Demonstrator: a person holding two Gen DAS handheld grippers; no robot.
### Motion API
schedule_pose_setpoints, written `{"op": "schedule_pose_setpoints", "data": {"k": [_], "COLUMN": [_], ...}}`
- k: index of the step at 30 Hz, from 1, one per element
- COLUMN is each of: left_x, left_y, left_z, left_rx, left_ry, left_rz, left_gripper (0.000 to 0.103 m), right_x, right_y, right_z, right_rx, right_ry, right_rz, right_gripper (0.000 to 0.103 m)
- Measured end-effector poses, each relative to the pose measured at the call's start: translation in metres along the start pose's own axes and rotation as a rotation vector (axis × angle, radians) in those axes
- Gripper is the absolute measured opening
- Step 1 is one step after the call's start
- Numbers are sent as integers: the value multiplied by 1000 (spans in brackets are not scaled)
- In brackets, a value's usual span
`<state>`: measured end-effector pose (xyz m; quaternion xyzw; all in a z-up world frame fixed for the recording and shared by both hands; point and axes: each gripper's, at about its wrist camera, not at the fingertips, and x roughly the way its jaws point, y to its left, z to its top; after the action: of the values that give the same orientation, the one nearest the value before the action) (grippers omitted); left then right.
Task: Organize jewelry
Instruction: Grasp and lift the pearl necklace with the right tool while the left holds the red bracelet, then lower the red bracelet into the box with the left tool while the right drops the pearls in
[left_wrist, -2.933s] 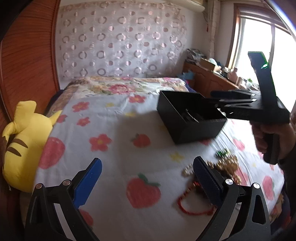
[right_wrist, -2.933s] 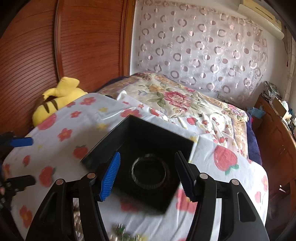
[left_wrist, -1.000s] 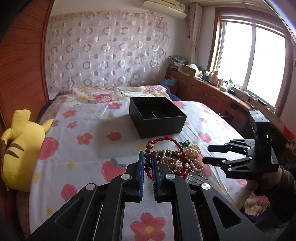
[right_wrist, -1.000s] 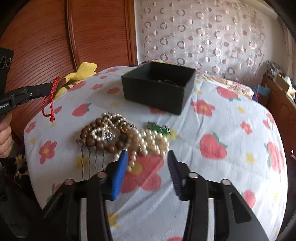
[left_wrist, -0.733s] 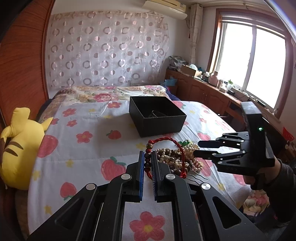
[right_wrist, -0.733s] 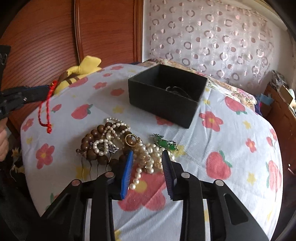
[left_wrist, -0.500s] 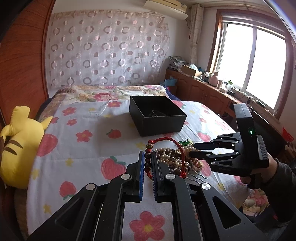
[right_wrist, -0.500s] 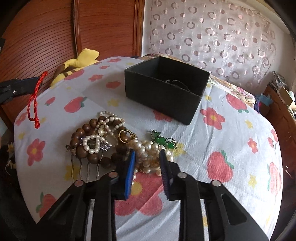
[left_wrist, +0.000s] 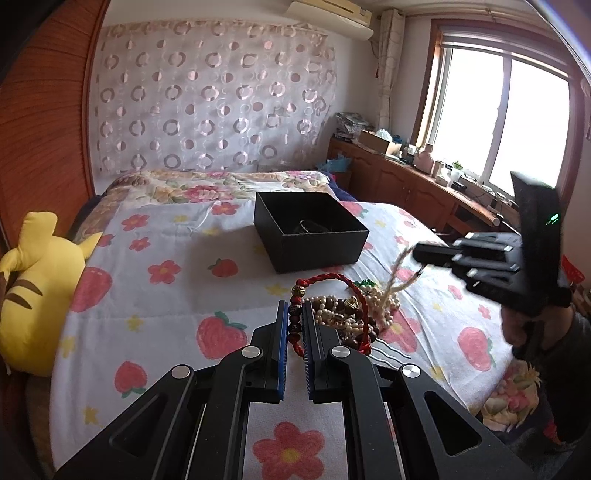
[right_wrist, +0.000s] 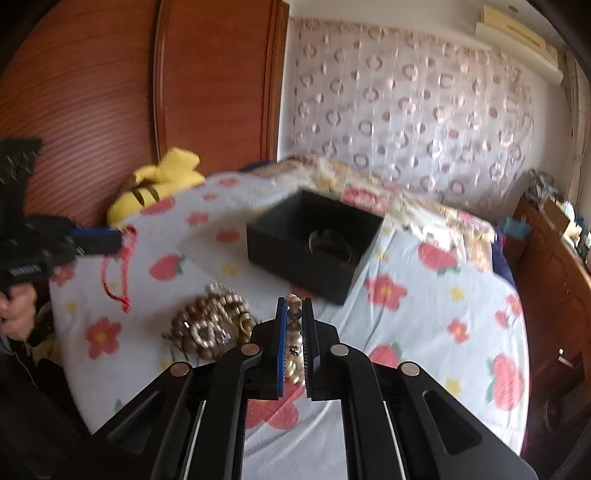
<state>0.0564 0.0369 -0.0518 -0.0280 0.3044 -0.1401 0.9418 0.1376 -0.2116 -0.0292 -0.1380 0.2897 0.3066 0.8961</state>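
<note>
My left gripper (left_wrist: 294, 328) fingers pinch the red cord bracelet (left_wrist: 347, 291) and my right gripper (right_wrist: 294, 325) fingers pinch a pearl strand (right_wrist: 294, 343), both lifted clear of the jewelry pile (right_wrist: 210, 325), likely for separate drops into the black box (left_wrist: 310, 230). Strawberry-print bed (left_wrist: 166, 302); wooden wall left, window right.

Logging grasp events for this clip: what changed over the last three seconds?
The left gripper closed on the red bracelet and lifted it off the bed. The right gripper, open a second ago, dropped onto the pile, shut on a pearl strand and is raising it. The black box, a bangle inside, and the yellow plush stayed put.
</note>
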Motion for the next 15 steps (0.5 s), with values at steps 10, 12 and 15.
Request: {"op": "schedule_pose_setpoints", "data": {"k": [10, 12, 15], "left_x": [0, 0, 1], "left_y": [2, 2, 2], "left_z": [9, 14, 22], "left_rx": [-10, -6, -1], "left_ry": [-20, -27, -37], "left_rz": [9, 12, 15], "left_gripper": [6, 6, 6], "right_x": [-50, -55, -62], "right_y": [-1, -3, -5], "right_z": [40, 48, 58], "right_rx": [-64, -72, -82], "right_ry": [-117, -131, -153], "right_rz": [-28, -40, -55], "right_gripper": [8, 8, 8]}}
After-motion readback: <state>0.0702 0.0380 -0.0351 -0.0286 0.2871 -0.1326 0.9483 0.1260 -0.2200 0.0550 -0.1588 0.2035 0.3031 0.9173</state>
